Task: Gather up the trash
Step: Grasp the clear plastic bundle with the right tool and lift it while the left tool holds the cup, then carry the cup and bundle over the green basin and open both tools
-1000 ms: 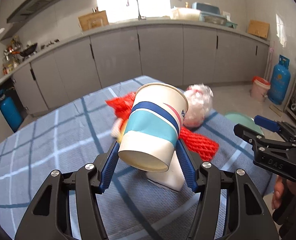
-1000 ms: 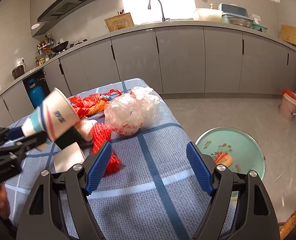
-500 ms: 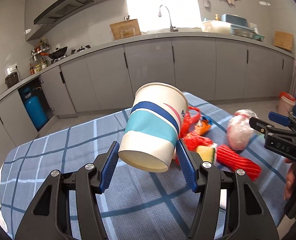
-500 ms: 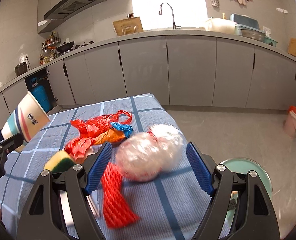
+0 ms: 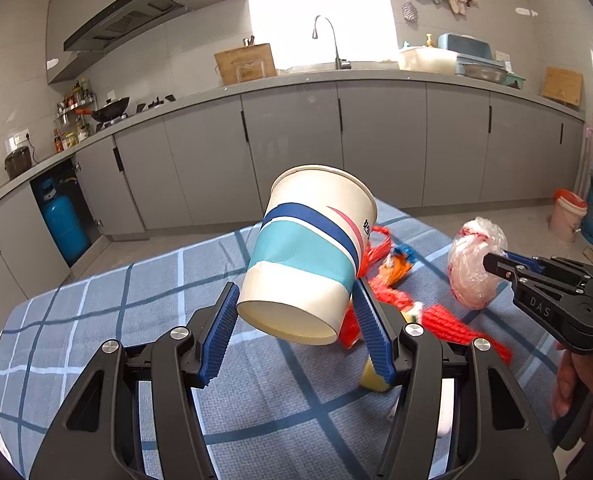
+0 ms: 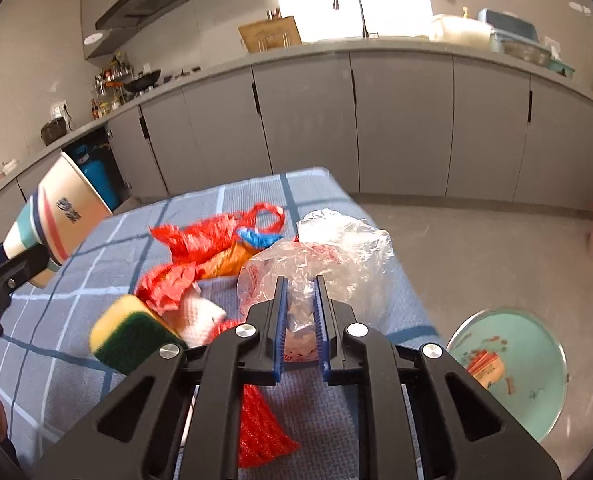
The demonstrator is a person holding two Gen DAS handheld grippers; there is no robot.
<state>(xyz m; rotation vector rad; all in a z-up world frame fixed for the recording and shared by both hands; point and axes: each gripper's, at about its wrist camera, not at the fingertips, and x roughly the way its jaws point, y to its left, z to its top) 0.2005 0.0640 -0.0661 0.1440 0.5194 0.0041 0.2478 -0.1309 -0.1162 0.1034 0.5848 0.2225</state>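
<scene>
My left gripper [image 5: 296, 312] is shut on a striped paper cup [image 5: 308, 252] and holds it tilted above the blue plaid tablecloth [image 5: 96, 320]; the cup also shows in the right wrist view [image 6: 56, 224]. My right gripper [image 6: 299, 284] is shut on a clear crumpled plastic bag [image 6: 336, 248], which also shows in the left wrist view [image 5: 474, 264]. Beside it lie a red plastic bag [image 6: 200, 240], a red mesh net [image 6: 260, 432], a yellow-green sponge [image 6: 130, 334] and a white wad [image 6: 200, 316].
A teal trash bin [image 6: 508, 368] with some trash inside stands on the floor right of the table. Grey kitchen cabinets [image 5: 336, 148] run behind. A blue gas cylinder [image 5: 62, 224] stands at the left, a pink bucket [image 5: 568, 212] at the right.
My right gripper has closed on the clear plastic bag, which it straddled open before. My left gripper has kept hold of the cup while its view swung left.
</scene>
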